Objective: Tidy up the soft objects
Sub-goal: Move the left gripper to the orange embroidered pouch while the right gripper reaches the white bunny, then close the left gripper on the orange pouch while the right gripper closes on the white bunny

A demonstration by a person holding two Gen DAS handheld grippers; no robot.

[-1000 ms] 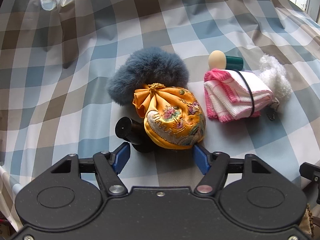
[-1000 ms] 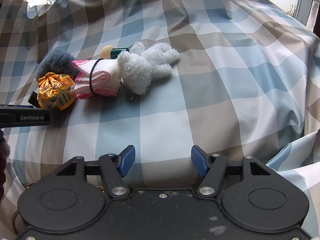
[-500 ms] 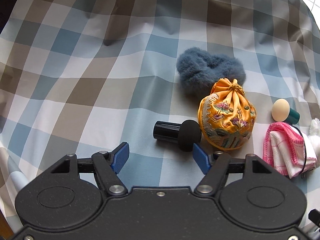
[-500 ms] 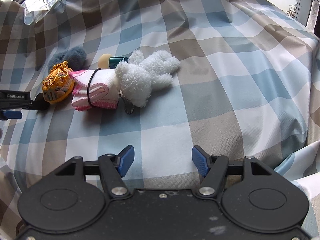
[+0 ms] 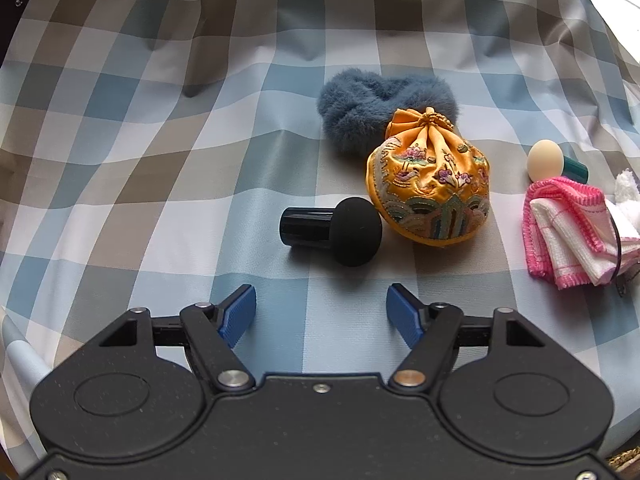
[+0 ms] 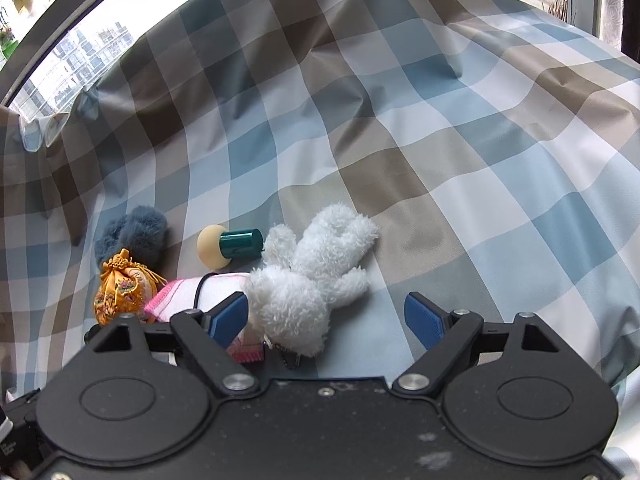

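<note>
A row of soft things lies on the checked cloth (image 5: pixel 160 200). In the left wrist view a black sponge applicator (image 5: pixel 332 230) lies just ahead of my left gripper (image 5: pixel 321 314), which is open and empty. Behind it sit an orange embroidered pouch (image 5: pixel 430 188), a blue furry scrunchie (image 5: pixel 384 100), a beige sponge with green handle (image 5: pixel 546 160) and a folded pink-edged cloth (image 5: pixel 568 232). In the right wrist view my right gripper (image 6: pixel 326 316) hangs over a white plush rabbit (image 6: pixel 308 280); its jaws are opening, the rabbit's head between them, pads not pressing.
The checked cloth (image 6: pixel 440 140) rises in folds behind the objects and drops off at the right. A window (image 6: pixel 72 52) with buildings outside shows at the upper left of the right wrist view. Bare cloth spreads left of the black applicator.
My left gripper has drawn back and to the left, off the orange pouch, uncovering the black applicator. My right gripper has moved up to the white rabbit and spread its jaws wider.
</note>
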